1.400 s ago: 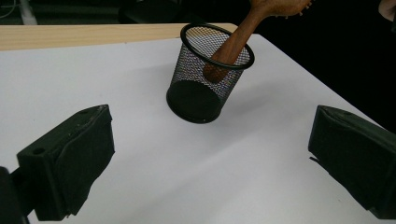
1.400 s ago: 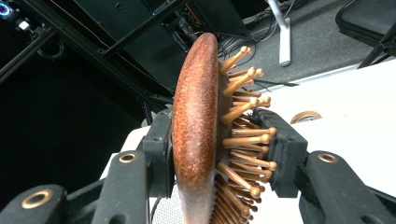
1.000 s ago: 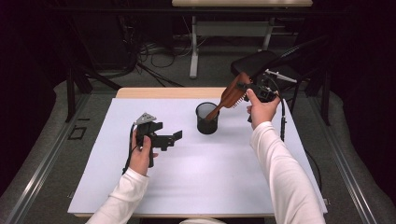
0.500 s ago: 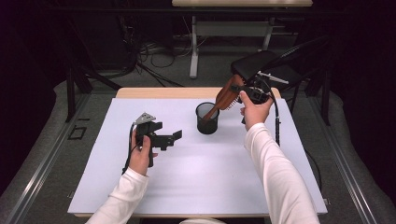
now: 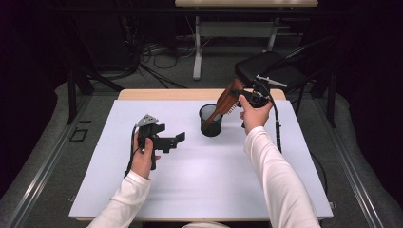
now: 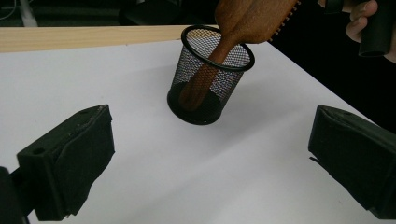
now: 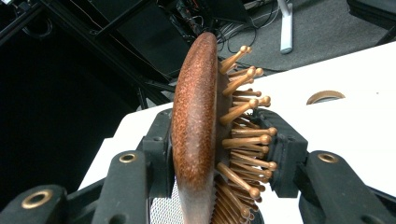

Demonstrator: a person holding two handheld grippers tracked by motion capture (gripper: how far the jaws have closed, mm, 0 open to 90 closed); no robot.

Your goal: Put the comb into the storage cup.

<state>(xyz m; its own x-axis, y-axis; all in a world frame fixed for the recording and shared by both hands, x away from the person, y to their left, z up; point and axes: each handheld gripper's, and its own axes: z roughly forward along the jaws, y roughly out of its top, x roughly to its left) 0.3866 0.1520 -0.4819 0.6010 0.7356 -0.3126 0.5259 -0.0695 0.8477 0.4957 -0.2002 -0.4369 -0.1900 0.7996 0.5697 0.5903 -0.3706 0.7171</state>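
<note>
- While I watch from the high view, nearest me is my left gripper (image 5: pixel 167 141), held level above the white table (image 5: pixel 199 185), near the mesh cup (image 5: pixel 210 120) on its left side, jaws pointing toward it.
- From the left gripper view I get what the high view cannot give me: both black jaws stand wide apart with nothing between them, and the cup (image 6: pixel 210 74) sits on the table ahead, in the gap between them.
- That same view shows me through the black mesh: the wooden hairbrush (image 6: pixel 233 37) has its handle down inside the cup, slanting to the cup's floor, while the head leans out over the rim on the cup's far right side.
- From above, I see the brush (image 5: pixel 227 100) running up and away from the cup to my right gripper (image 5: pixel 240 93), which hangs just beyond the cup's right rim.
- Only the right gripper view lets me read the grip: the jaws are clamped on the brush head (image 7: pixel 198 121), one pad against the smooth wooden back, the other pressed into the ball-tipped bristles (image 7: pixel 243 140).
- At the bottom of that view, a patch of the cup's mesh (image 7: pixel 163 212) shows right under the brush.
- Beyond the cup, the table's wooden far edge (image 5: pixel 190 94) shows, with dark floor and cables behind.
</note>
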